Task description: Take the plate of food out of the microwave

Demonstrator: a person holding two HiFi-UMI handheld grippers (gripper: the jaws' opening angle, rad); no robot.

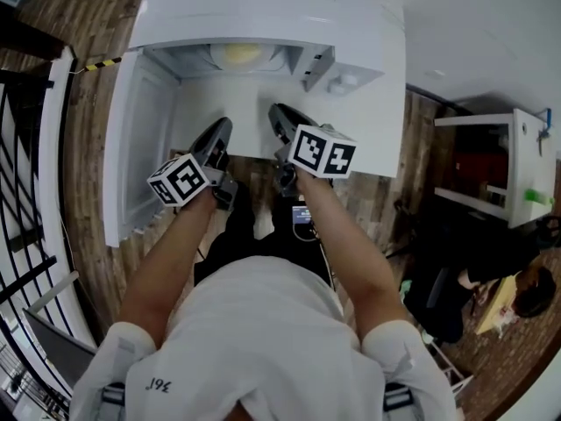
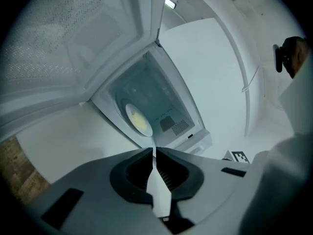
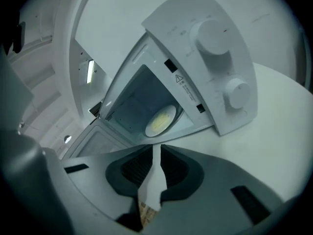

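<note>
**A:** Where is the plate of food [image 1: 238,55] right now?

**B:** Inside the microwave [image 1: 263,7], at the top centre of the head view. The door [image 1: 140,147] is swung wide to the left of the frame, so the cavity is in plain sight. What lies on the plate is pale yellow. It may be a flat, round portion, but it is too blurred to name.

**A:** And the left gripper [image 2: 154,150]?

**B:** Its jaws are all but together, with only a hairline slit at the tips and nothing in it. It hangs over the white bench [image 1: 368,130] in front of the opening, apart from the plate, which shows just above the tips in its own view.

**A:** The right gripper [image 3: 156,147]?

**B:** Its jaws stand a narrow gap apart and are empty too, with only bare bench visible through the gap. It points at the cavity from the lower right, short of the plate. The two knobs [image 3: 210,35] are at the upper right of its view.

**A:** How do the two sit relative to each other?

**B:** Side by side at the centre of the head view, near each other but not touching. Each is held at the end of a bare forearm [image 1: 166,270].
</note>
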